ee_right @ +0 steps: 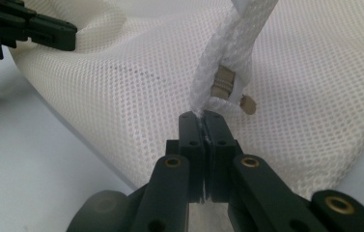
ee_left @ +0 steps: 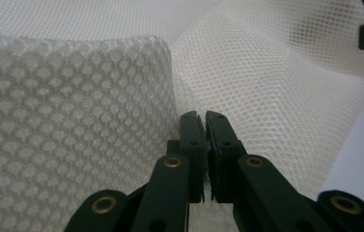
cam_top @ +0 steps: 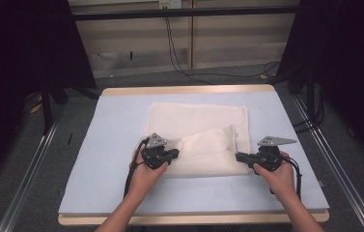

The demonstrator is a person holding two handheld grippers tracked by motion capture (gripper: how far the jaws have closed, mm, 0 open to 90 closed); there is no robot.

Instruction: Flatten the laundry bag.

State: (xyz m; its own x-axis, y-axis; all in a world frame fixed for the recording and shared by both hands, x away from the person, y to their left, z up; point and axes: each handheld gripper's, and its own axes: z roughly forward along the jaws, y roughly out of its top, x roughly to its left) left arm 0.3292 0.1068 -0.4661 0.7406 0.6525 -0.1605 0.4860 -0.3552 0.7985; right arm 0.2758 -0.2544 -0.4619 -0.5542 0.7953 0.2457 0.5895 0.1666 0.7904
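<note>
Mesh bag (cam_top: 203, 145) on mat (cam_top: 112, 145) | left tool (ee_left: 204, 118) clamps mesh | right tool (ee_right: 203, 118) clamps drawstring (ee_right: 223, 63)

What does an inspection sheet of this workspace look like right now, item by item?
Surface: pale blue mat on a wooden table.
Job's things: white mesh bag lying flat, near part folded up; white drawstring cord with a cord lock.
Clutter: nothing seen.
Grippers: left gripper at the bag's near left edge, shut on the mesh bag; right gripper at its near right edge, shut on the drawstring cord.
Cables: a black cable trails from each gripper; black wires hang down the back wall onto the floor.
Surroundings: grey floor, dark curtains both sides, metal rails.
</note>
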